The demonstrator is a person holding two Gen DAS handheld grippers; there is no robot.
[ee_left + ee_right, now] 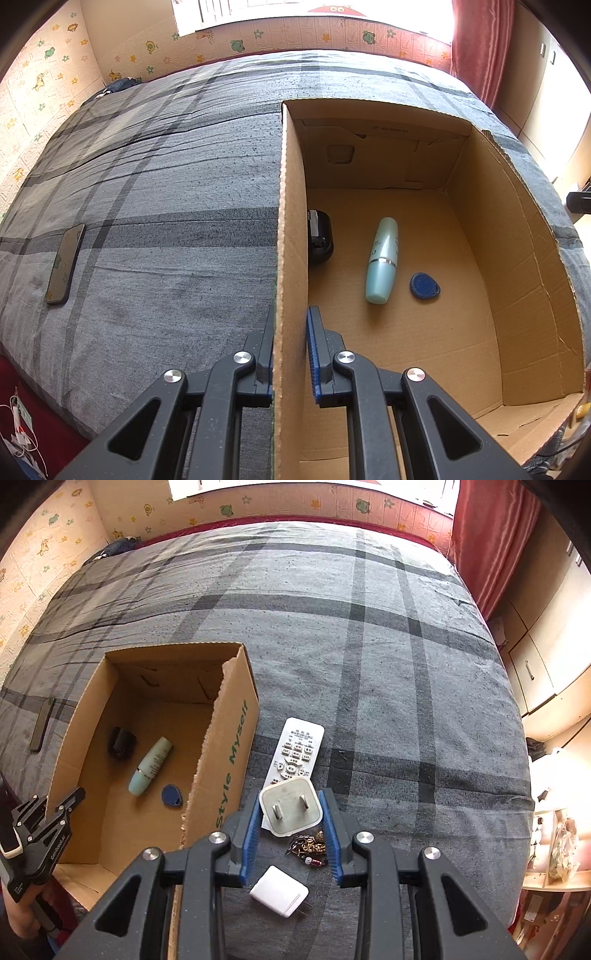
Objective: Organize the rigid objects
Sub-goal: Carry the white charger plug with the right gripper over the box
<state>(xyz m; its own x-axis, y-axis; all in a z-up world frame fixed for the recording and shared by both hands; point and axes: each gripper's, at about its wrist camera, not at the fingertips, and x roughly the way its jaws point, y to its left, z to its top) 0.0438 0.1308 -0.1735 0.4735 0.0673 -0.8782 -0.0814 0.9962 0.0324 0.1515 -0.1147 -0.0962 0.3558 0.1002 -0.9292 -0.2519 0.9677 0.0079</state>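
An open cardboard box [236, 738] sits on a bed covered with a grey plaid bedspread [388, 646]; everything below is placed from that box.

The left hand-held gripper [290, 354] straddles the box's left wall, one finger outside and the blue-padded finger inside. The pads look pressed against the cardboard, so it seems clamped on the wall, though the outer pad is mostly hidden. In the right wrist view the same gripper [64, 805] shows at the box's near left corner.

Inside the box, on its floor, lie three things: a black rounded case [320, 236] against the left wall, a pale teal bottle [382, 260] lying on its side near the middle, and a blue key fob [424, 285] just beside the bottle's near end, on the right.

The right hand-held gripper [290, 834] is to the right of the box, outside it, raised above the bedspread. Its blue pads are closed on a white plug adapter [290, 806], whose two prongs face the camera.

Also right of the box, on the bedspread: a white remote control [297, 751] partly behind the held adapter, a small tangle of trinkets and beads [308, 847] under the gripper, and a second white charger [279, 891] lying nearer the camera.

Left of the box, well apart from it, a dark phone [65, 264] lies flat on the bedspread.
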